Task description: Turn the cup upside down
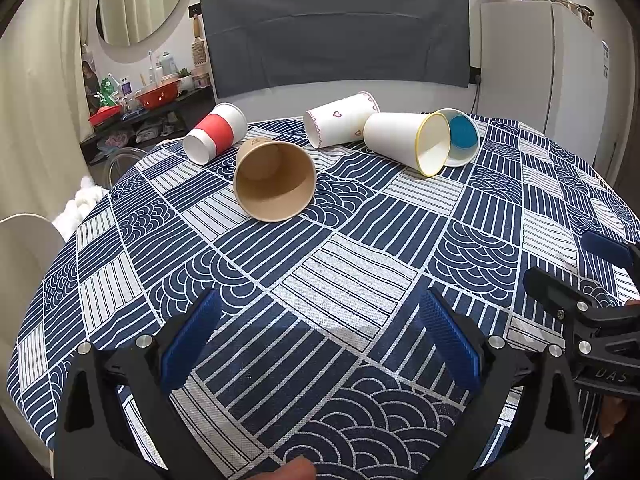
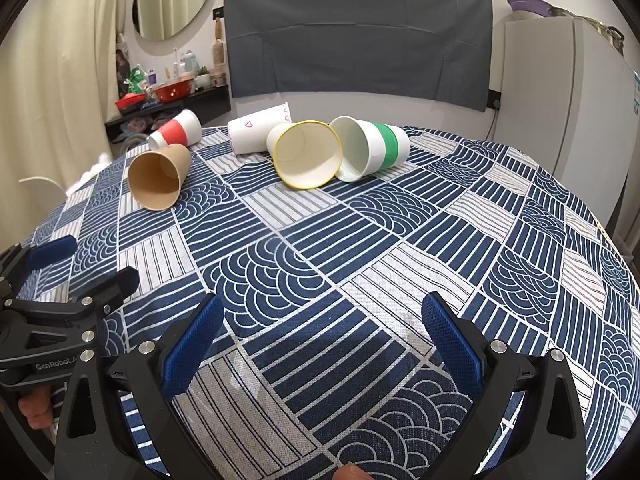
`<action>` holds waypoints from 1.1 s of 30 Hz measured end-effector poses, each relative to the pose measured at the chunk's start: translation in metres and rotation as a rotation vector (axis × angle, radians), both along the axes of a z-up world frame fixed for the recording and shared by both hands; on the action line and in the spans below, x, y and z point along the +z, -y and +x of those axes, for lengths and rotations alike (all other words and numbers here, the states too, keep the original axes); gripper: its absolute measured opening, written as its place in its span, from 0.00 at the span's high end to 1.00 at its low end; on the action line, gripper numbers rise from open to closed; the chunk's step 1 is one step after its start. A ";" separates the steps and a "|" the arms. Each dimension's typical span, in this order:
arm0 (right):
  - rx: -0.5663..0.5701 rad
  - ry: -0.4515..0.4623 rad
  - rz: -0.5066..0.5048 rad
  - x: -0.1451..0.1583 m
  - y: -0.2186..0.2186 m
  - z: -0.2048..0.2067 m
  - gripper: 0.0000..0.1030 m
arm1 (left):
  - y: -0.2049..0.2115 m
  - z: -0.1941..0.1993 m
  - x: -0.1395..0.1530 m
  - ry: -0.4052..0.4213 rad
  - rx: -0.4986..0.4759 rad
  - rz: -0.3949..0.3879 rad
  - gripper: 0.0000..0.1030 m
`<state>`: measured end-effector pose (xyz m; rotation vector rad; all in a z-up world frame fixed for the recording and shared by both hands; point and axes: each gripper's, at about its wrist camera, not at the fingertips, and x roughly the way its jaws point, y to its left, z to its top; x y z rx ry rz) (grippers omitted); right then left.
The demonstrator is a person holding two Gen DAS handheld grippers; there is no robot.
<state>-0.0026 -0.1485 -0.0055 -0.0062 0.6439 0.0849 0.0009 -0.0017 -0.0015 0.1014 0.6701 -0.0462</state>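
Several paper cups lie on their sides at the far part of the table. A brown cup (image 1: 274,180) (image 2: 158,178) opens toward me. Behind it lie a red-banded cup (image 1: 216,132) (image 2: 176,130), a white cup with hearts (image 1: 340,120) (image 2: 256,128), a yellow-rimmed white cup (image 1: 408,140) (image 2: 308,154), and a cup that looks blue inside (image 1: 462,138) and shows a green band in the right wrist view (image 2: 374,148). My left gripper (image 1: 320,304) is open and empty over the near table. My right gripper (image 2: 322,308) is open and empty too.
The round table carries a blue-and-white patterned cloth (image 1: 360,264) (image 2: 360,248). Each gripper shows at the edge of the other's view (image 1: 592,280) (image 2: 60,280). A grey covered panel (image 1: 336,28), a white fridge (image 1: 540,68) and a cluttered shelf (image 1: 148,100) stand behind.
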 end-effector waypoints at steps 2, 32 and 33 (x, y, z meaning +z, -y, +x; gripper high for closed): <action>0.000 0.000 0.000 0.000 0.000 0.000 0.08 | 0.000 0.000 0.000 0.001 0.003 0.000 0.06; 0.000 0.000 0.000 0.001 -0.001 -0.001 0.08 | -0.001 -0.001 0.002 0.008 0.007 0.003 0.06; 0.000 0.000 -0.001 0.001 -0.001 -0.001 0.08 | -0.001 -0.001 0.002 0.008 0.007 0.004 0.06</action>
